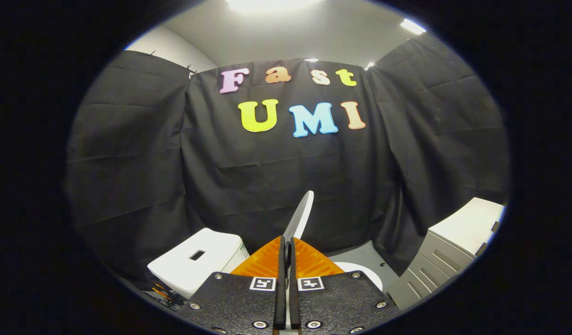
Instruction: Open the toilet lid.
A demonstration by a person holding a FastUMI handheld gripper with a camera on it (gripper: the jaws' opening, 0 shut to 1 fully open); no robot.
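Tongs (286,251): fingers pressed together on edge of toilet lid (301,215), which rises edge-on, tilted, just ahead; cistern (197,263) lies left of lid, cabinet (446,251) well right.

gripper (286,245): my fingers nearly closed, pinching the thin edge of the toilet lid (300,216) btwn them; both press on it.
lid: raised, seen edge-on, pale blade rising from btwn my fingertips and tilting a bit to the right.
tank (197,263): white, w/ a dark slot on top, just left of my fingers, lower down.
seat (367,274): white curved rim, right of my fingers, partly hidden by them.
cabinet (446,253): grey, drawer fronts, white top, far right, well apart.
wall (249,177): black cloth behind everything.
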